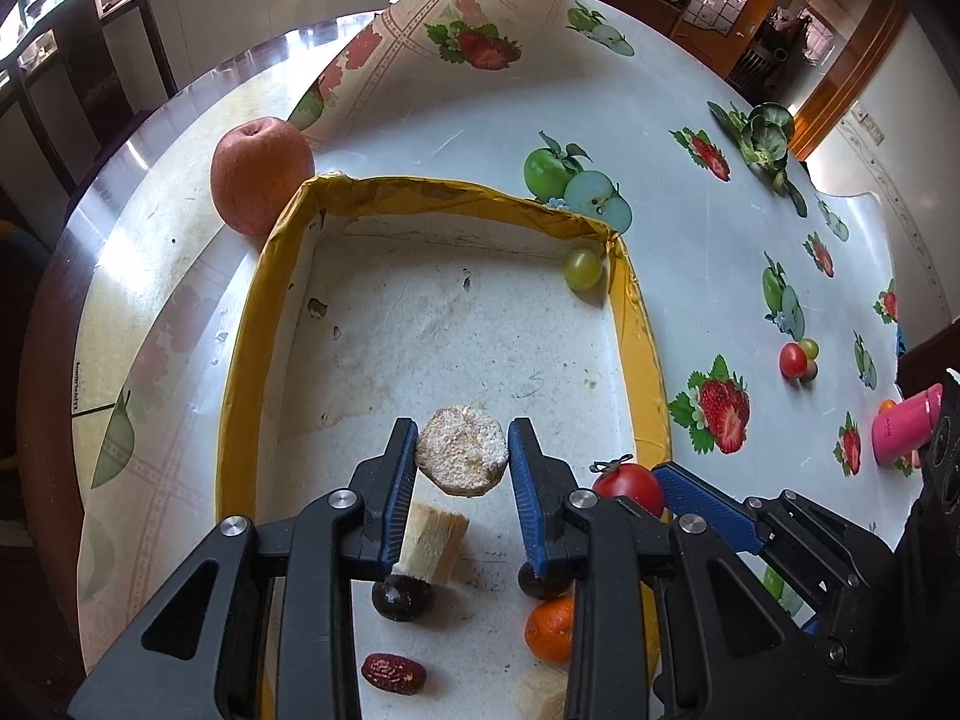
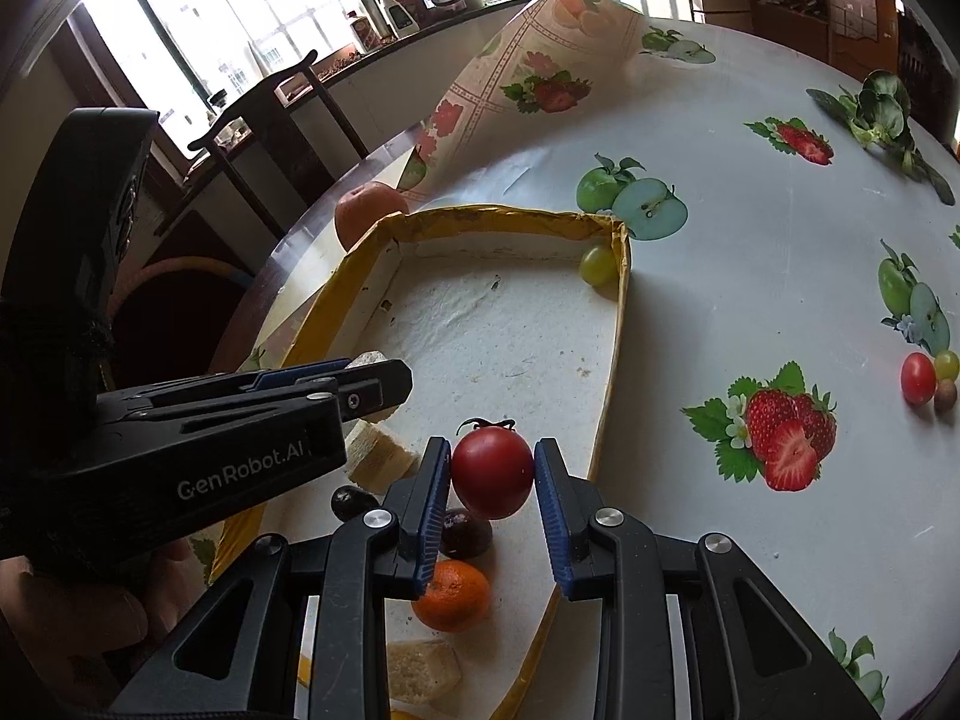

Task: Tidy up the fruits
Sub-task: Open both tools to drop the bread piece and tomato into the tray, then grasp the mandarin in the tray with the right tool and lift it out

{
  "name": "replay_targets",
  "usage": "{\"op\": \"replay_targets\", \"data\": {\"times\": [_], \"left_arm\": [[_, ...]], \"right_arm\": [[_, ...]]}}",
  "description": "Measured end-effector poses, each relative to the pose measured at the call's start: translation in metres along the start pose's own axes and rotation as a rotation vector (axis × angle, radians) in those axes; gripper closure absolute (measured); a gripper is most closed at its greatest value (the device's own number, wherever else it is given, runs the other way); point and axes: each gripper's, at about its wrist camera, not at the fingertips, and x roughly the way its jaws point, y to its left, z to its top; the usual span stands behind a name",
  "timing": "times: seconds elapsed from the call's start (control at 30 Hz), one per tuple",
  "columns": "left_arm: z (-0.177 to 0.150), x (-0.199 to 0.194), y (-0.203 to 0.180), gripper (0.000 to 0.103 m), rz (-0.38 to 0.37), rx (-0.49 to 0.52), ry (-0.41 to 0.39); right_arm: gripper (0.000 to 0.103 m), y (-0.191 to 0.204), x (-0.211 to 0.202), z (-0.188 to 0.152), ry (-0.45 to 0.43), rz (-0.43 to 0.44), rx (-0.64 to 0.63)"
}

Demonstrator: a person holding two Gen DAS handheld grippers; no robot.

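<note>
A yellow-rimmed tray lies on the table. My left gripper is shut on a round powdery dried fruit disc above the tray. My right gripper is shut on a red tomato over the tray's near right side. In the tray lie a green grape, a small orange, a dark round fruit, a red date and pale cut chunks.
A large apple sits outside the tray's far left corner. A cherry tomato with grapes lies on the fruit-print cloth at right. A leafy green lies far right, a pink object at the right edge.
</note>
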Motion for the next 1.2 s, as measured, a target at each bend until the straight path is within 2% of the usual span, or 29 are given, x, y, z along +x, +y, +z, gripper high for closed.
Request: {"op": "replay_targets", "data": {"times": [0.3, 0.6, 0.67, 0.73, 0.83, 0.97, 1.07, 1.2], "left_arm": [[0.009, 0.026, 0.003, 0.075, 0.009, -0.007, 0.039], [0.008, 0.045, 0.007, 0.074, 0.038, -0.036, 0.090], [0.009, 0.045, 0.008, 0.066, 0.047, -0.047, 0.093], [0.010, 0.041, 0.008, 0.058, 0.046, -0.050, 0.077], [0.011, 0.034, 0.008, 0.053, 0.041, -0.057, 0.060], [0.008, 0.028, 0.005, 0.053, 0.029, -0.060, 0.058], [0.004, 0.024, -0.002, 0.053, 0.025, -0.053, 0.060], [-0.003, 0.015, -0.012, 0.053, 0.025, -0.030, 0.056]], "right_arm": [[0.074, 0.001, 0.032, 0.012, 0.046, 0.003, -0.022], [0.072, -0.002, 0.044, 0.012, 0.073, 0.006, -0.022], [0.070, 0.000, 0.041, 0.012, 0.078, 0.004, -0.030], [0.063, 0.001, 0.032, 0.010, 0.070, 0.012, -0.029], [0.055, 0.004, 0.013, 0.000, 0.055, 0.018, -0.027], [0.055, 0.006, -0.003, -0.025, 0.074, 0.036, -0.024], [0.056, 0.016, 0.000, -0.041, 0.116, 0.042, -0.051], [0.056, 0.037, 0.008, -0.052, 0.122, -0.050, -0.158]]}}
